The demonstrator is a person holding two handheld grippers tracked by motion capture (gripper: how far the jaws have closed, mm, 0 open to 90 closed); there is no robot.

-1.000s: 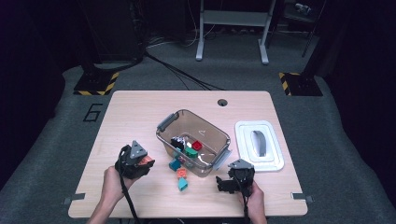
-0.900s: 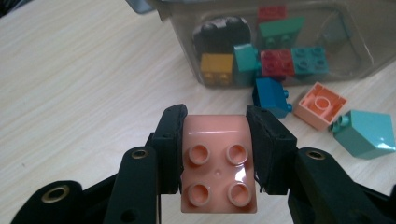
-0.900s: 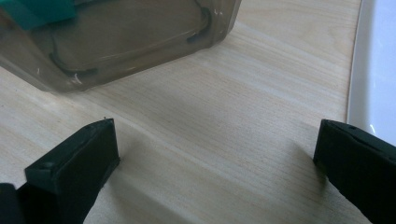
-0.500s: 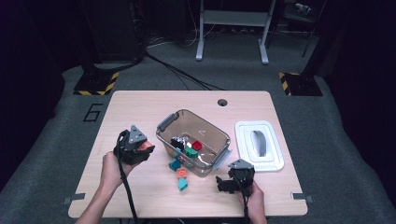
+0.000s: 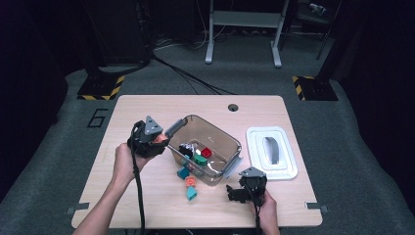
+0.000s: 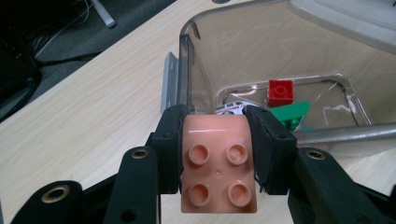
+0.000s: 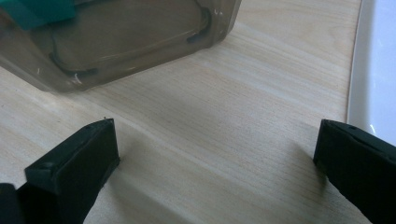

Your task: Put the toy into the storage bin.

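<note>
Salmon-pink studded brick (image 6: 218, 170) clamped between both jaws of the left gripper (image 5: 155, 139), held above the table (image 5: 147, 105) just left of the bin's near-left rim. Clear smoky plastic bin (image 5: 222, 135) sits mid-table, holding a red brick (image 6: 280, 92), a green brick (image 6: 290, 113) and a black-and-white piece (image 5: 186, 149). Teal and orange bricks (image 5: 189, 182) lie on the table touching the bin's near wall. Right gripper (image 5: 238, 192) rests near the bin's near-right corner, jaws wide apart, nothing between. White lid (image 5: 270, 152) lies right of bin.
</note>
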